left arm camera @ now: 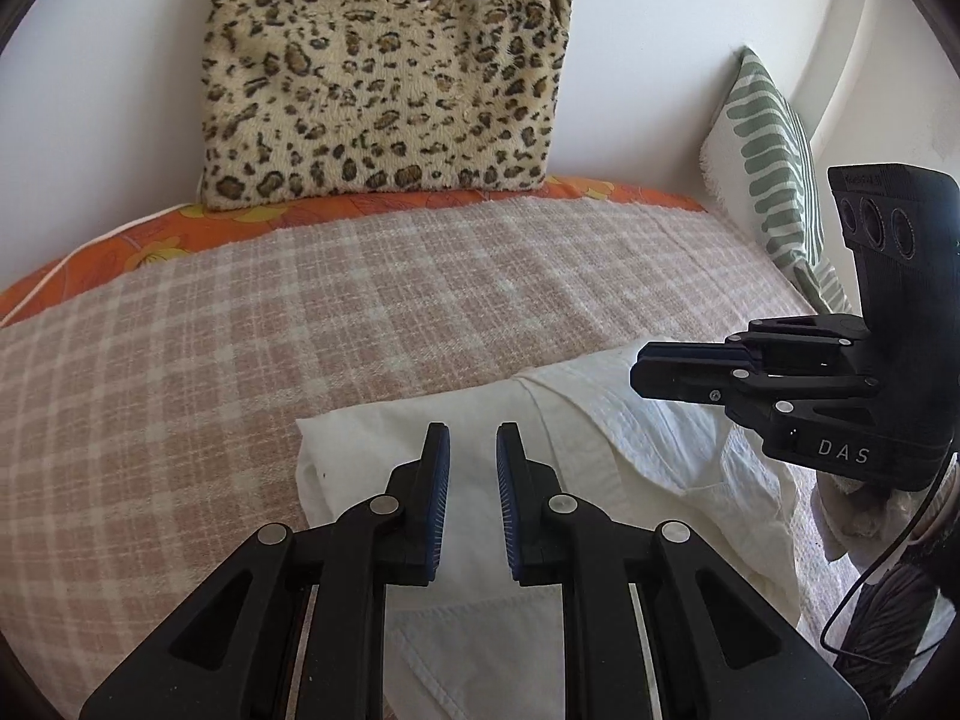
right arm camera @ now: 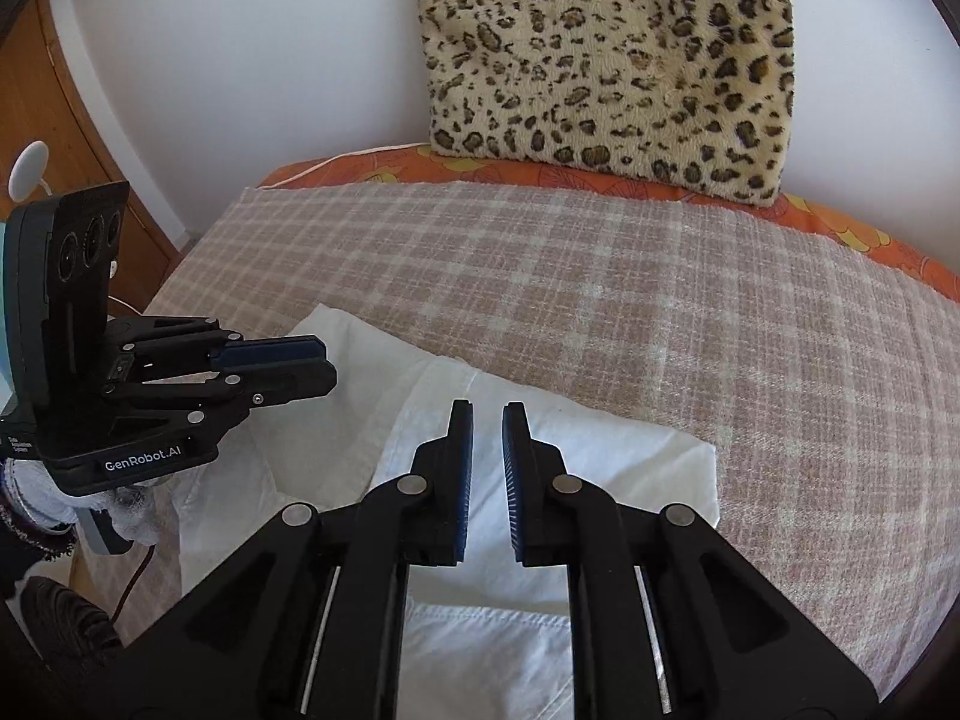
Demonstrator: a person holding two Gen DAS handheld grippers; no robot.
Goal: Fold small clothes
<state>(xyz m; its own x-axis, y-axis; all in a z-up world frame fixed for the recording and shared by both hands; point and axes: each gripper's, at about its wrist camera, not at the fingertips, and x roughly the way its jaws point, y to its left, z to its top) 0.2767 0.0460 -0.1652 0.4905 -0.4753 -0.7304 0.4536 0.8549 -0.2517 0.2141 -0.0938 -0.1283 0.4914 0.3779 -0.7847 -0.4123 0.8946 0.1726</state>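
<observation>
The left gripper [left arm camera: 473,450] hovered narrowly parted and empty over the folded white cotton garment [left arm camera: 480,456] on the pink checked blanket [left arm camera: 180,360]; the right gripper [right arm camera: 487,429] likewise. A one-sided grab would likely undo its folds.

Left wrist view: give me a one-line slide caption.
Open left gripper above a folded white garment on a checked blanket; right gripper alongside.

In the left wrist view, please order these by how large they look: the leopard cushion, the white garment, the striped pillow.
1. Leopard cushion and white garment: alike; the garment lies nearer the camera and is partly hidden, so unranked.
2. Striped pillow: smallest.
</observation>
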